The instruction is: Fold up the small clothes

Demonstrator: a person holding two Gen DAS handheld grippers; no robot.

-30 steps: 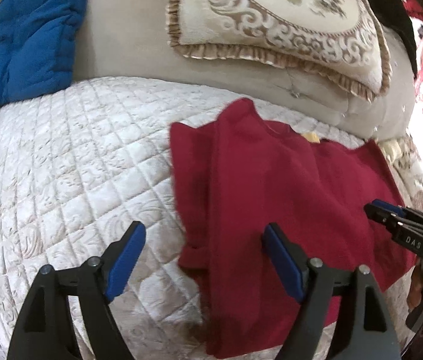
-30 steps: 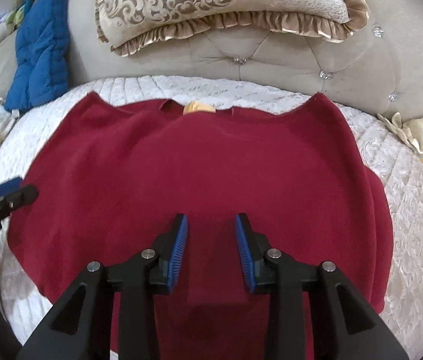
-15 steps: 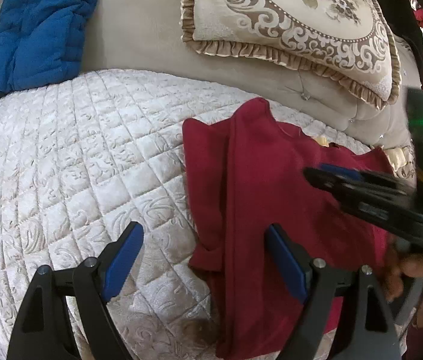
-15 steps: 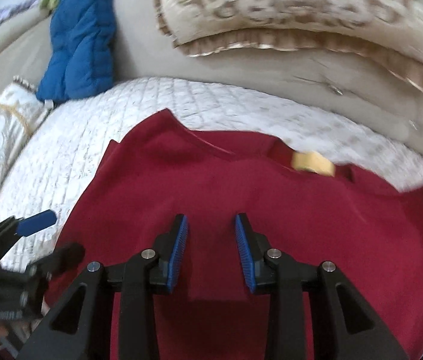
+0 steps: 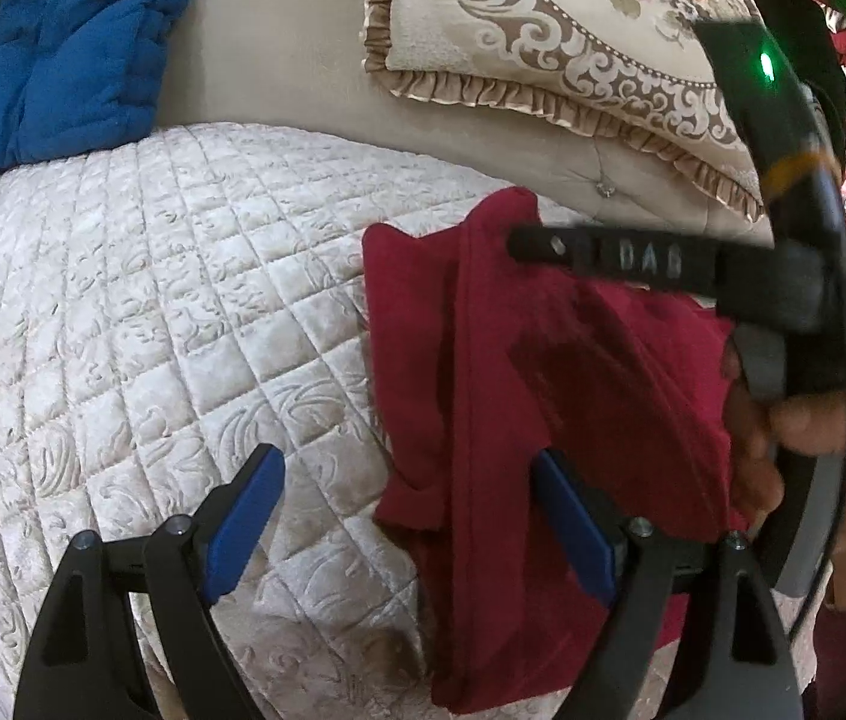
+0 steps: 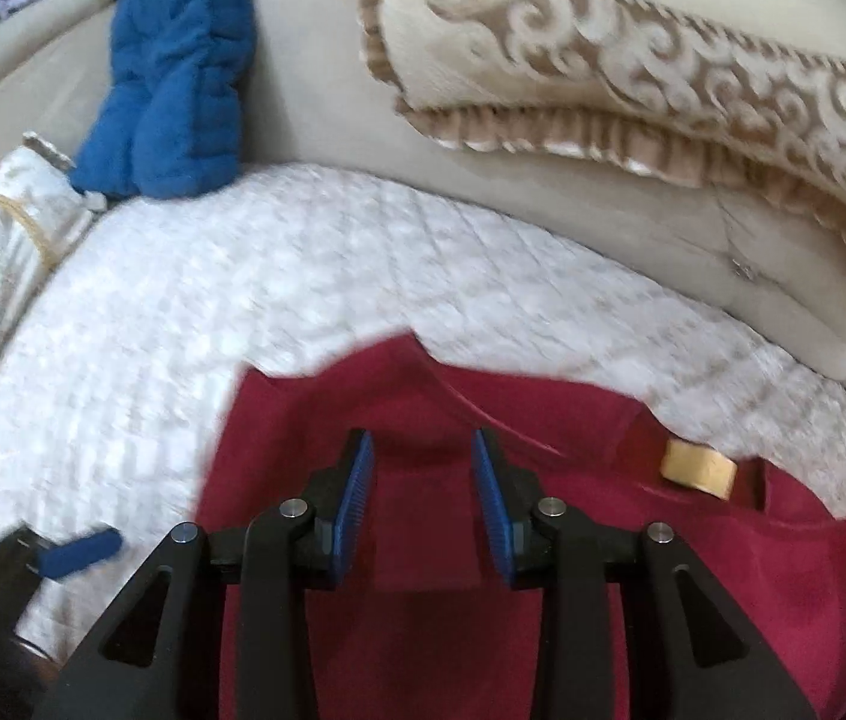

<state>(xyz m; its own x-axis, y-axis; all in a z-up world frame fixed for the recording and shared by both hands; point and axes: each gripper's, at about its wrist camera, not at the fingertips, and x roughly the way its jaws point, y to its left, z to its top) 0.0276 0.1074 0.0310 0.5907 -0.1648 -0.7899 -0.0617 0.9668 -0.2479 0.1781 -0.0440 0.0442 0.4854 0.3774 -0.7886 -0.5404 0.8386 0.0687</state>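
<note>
red shirt (image 5: 519,420) lies on the quilted bed (image 5: 153,312); left claw (image 5: 405,516) gapes wide beside its sleeve, right claw (image 6: 423,492) stands apart above it.

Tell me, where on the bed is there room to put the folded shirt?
The quilted cover lies bare left of the red shirt, bordered behind by the blue padded cloth and beige headboard. It is crowded on the right, where the right gripper reaches over the shirt under the patterned cushion.

Soft, even indoor light. The right wrist view is motion-blurred: the quilted bedspread (image 6: 195,324) washes pale, and the patterned pillow (image 6: 693,78) smears. Fisheye bending curves both frames' dark corners. Daylight overexposes the left wrist view's far right edge.
</note>
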